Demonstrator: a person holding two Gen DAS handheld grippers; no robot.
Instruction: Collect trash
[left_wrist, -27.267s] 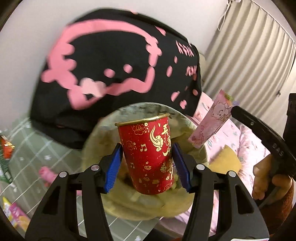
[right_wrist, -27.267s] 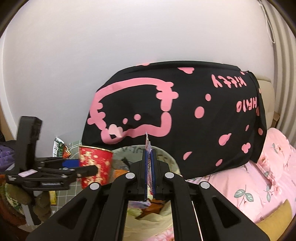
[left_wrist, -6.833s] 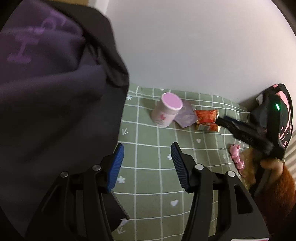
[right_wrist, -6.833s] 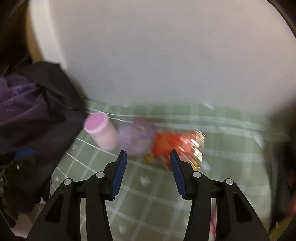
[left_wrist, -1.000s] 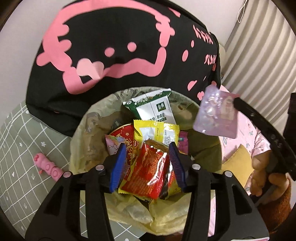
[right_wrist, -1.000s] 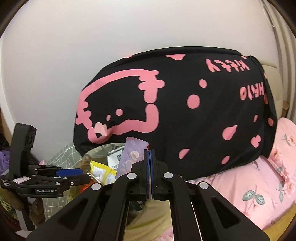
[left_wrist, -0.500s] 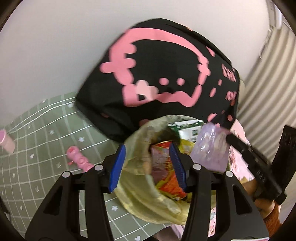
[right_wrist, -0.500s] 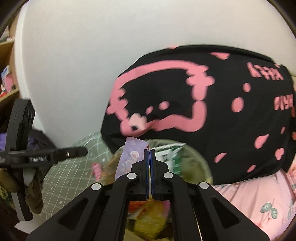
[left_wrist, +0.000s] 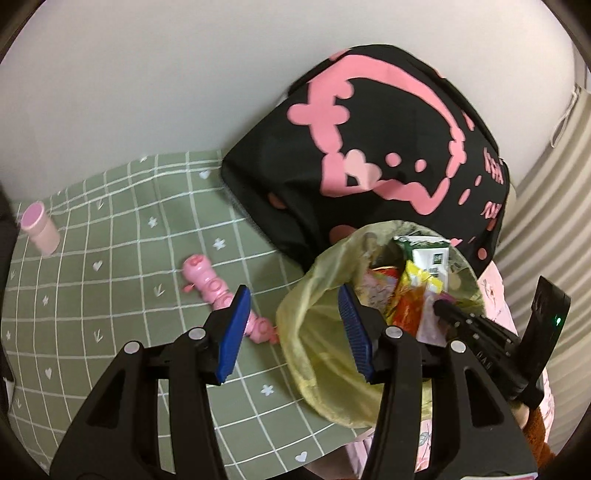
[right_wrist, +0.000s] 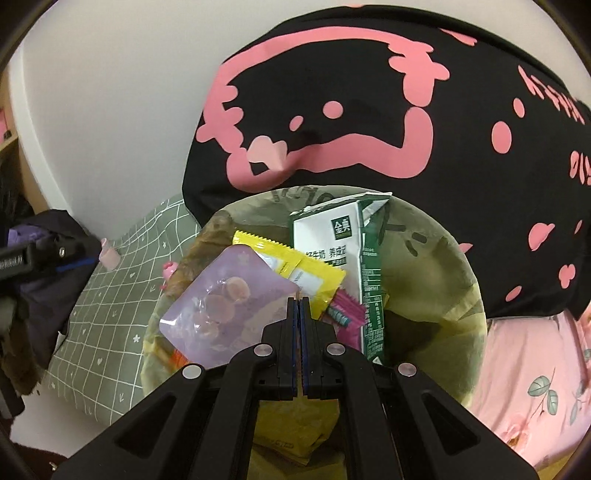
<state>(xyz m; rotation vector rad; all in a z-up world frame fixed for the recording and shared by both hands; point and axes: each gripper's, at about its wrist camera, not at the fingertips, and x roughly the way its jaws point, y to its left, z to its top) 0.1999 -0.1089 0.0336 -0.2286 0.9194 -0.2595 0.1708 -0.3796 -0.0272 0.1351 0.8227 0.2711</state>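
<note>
1. R gripper (right_wrist: 299, 300): jaws clamped on a corner of the purple pouch (right_wrist: 225, 310), held over the bin mouth.
2. L gripper (left_wrist: 291, 328): jaws apart, nothing btwn them, above the bin's near rim.
3. Trash bin (right_wrist: 469, 295), yellow liner: holds milk carton (right_wrist: 343, 251), yellow wrapper (right_wrist: 295, 266), red wrapper (left_wrist: 406, 310).
4. On green sheet (left_wrist: 110, 295): pink toy (left_wrist: 210, 284) just beside bin; pink cup (left_wrist: 38, 227) well apart.

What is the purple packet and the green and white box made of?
The purple packet in the right gripper looks like thin glossy plastic film: it shines, and a clear window shows round pieces inside. The green and white carton looks like coated paperboard, probably a milk carton: flat printed sides, sharp folds, torn-open top.
</note>
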